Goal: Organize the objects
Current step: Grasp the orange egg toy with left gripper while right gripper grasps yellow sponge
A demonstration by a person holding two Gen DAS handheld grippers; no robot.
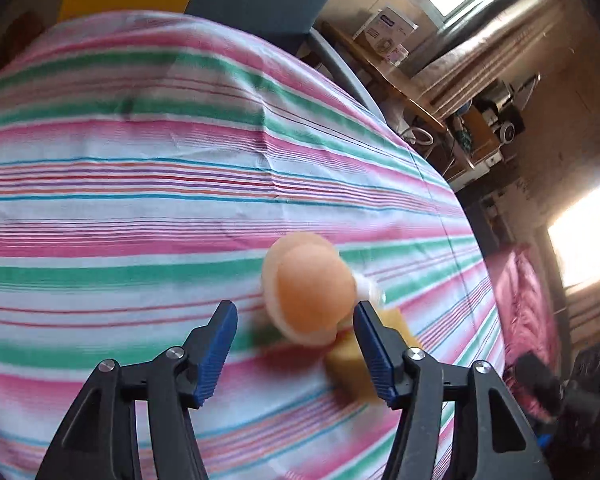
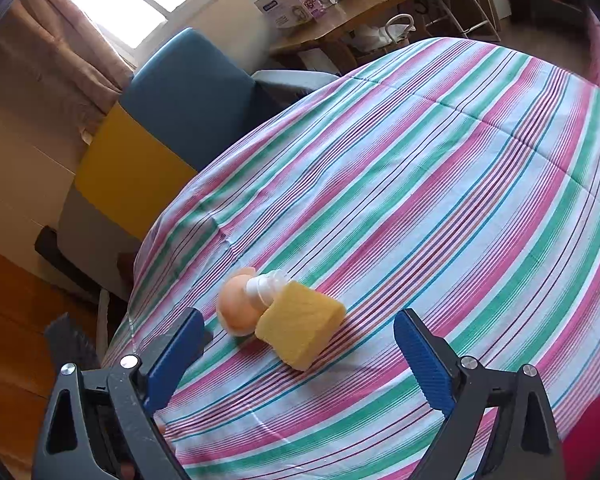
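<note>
Ideally the left gripper [image 1: 296, 346], jaws parted, straddles the peach-capped bottle [image 1: 308, 288] squarely before clamping, right gripper [image 2: 298, 354] jaws spread too.

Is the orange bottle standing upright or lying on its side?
Lying on its side. The right wrist view shows the orange bottle flat on the striped cloth, its white neck pointing sideways against the yellow sponge.
</note>
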